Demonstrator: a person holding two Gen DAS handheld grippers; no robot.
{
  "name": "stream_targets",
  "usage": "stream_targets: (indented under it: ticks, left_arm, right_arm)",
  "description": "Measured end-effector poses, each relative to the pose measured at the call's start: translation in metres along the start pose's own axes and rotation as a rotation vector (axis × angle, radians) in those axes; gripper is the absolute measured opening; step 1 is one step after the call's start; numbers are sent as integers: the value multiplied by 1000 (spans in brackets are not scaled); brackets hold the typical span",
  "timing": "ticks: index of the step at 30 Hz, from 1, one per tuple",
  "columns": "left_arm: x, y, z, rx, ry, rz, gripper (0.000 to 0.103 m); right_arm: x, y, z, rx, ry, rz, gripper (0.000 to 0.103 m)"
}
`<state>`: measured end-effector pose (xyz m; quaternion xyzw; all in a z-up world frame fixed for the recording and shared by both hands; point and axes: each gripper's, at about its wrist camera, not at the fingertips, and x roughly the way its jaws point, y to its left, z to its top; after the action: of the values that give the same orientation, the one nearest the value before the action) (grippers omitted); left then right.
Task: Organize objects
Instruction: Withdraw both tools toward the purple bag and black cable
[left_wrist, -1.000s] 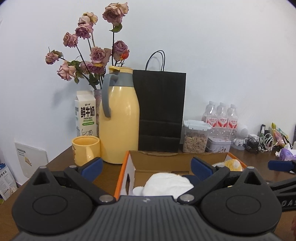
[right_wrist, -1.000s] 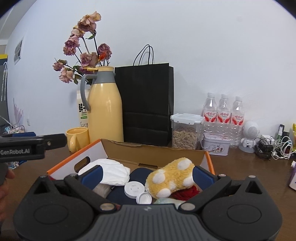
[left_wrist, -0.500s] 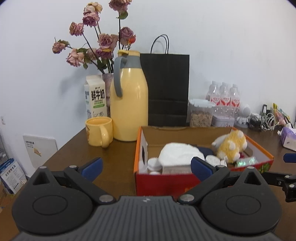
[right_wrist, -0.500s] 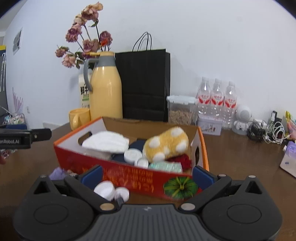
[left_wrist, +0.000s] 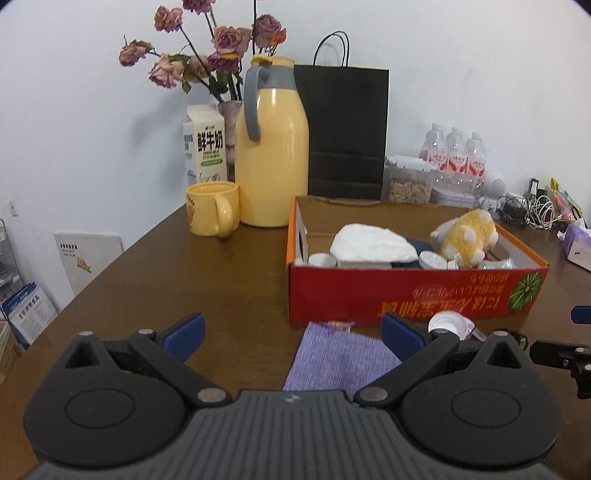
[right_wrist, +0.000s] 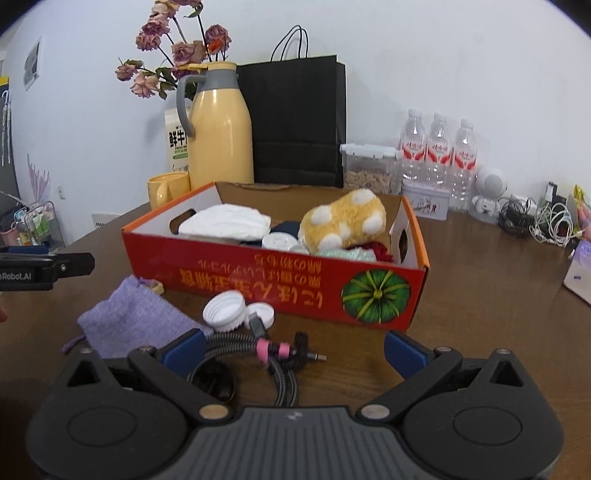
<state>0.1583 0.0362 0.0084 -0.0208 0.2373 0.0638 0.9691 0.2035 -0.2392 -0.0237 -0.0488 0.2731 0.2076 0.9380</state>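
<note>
A red cardboard box stands on the brown table, holding a white cloth, a yellow spotted plush toy and small white lids. In front of it lie a purple fabric pouch, two white caps and a coiled braided cable. My left gripper is open and empty, just above the pouch. My right gripper is open and empty, over the cable.
A yellow thermos, yellow mug, milk carton, flower vase, black paper bag, a snack jar, water bottles and tangled chargers line the back of the table. A tissue pack lies at far right.
Both grippers have pulled back and away from the box. The box front, the pouch, the caps and the cable have come into view. Both stay open.
</note>
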Motion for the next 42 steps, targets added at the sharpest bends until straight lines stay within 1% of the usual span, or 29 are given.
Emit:
stream_targets:
  ticks: [13,16,21,27,33,37,39,40,41,42]
  left_arm:
    - [-6,-4,-8,10,33,-17,103]
    - [-4,-2,-9,8,43,-17,103]
    - [-2,-1,-11,3,50,-17,103]
    - [1,4,-12,-9,57,-6,103]
    - [3,5,-14,-12,68,2,103]
    - [4,2,-15,-6,75,-4,103]
    - [4,1,-16,-1,80,-6,103]
    - [5,0,-16,1,82,-7,103]
    - [5,0,-17,3,84,-7,103]
    - [5,0,-17,5,87,-8,103]
  right_arm:
    - [-1,6,-15,-6,55,22,103]
    - [5,10,-16,-8,77,39,103]
    - [18,21,-17,-24,124,93,103]
    - [42,25,-16,-34,189,103,103]
    - [48,30,-16,-64,179,80,103]
    - [48,29,-16,-62,175,86,103]
    - [46,29,-16,-62,169,106,103]
    - [45,29,-16,-57,162,121,98]
    - [43,29,-16,-55,151,124,91]
    - [42,29,-16,-54,144,127,91]
